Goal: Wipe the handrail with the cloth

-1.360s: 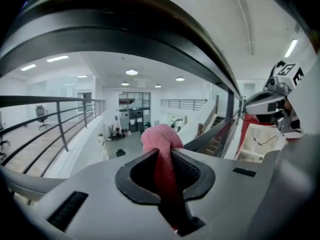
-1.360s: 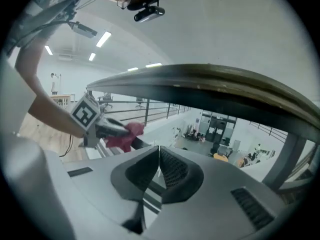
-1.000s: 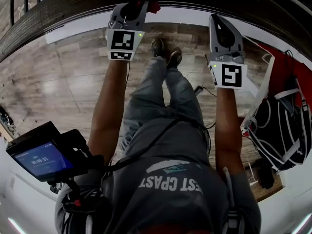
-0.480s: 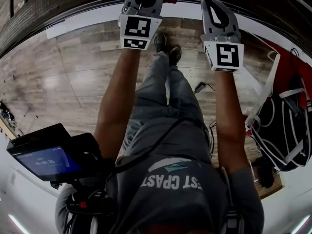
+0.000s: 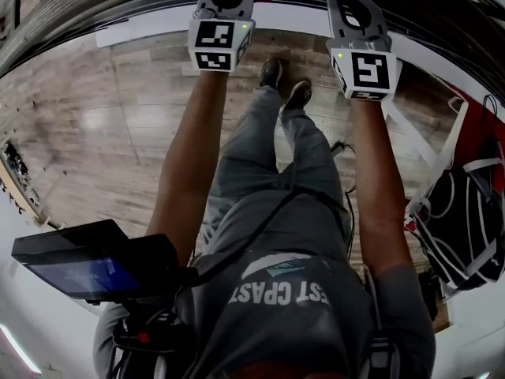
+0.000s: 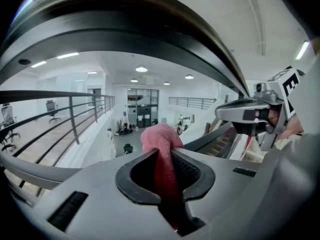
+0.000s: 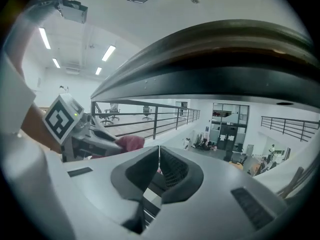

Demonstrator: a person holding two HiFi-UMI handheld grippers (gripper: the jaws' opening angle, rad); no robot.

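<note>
Your left gripper [image 6: 162, 154] is clamped on the red cloth [image 6: 161, 136]. The cloth's bunched end sticks out past the jaws, raised just under the dark handrail [image 6: 150, 29], likely so the wad meets the rail first. Whether they touch is unclear. Your right gripper [image 7: 158, 156], jaws together on nothing, hangs beside it.

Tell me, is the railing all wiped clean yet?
Done: the left gripper is clamped on the red cloth. In hand: the cloth is raised close under the dark handrail; whether it touches is unclear. Left: the wiping itself, since no cleaned stretch shows. The right gripper is shut and empty.
</note>
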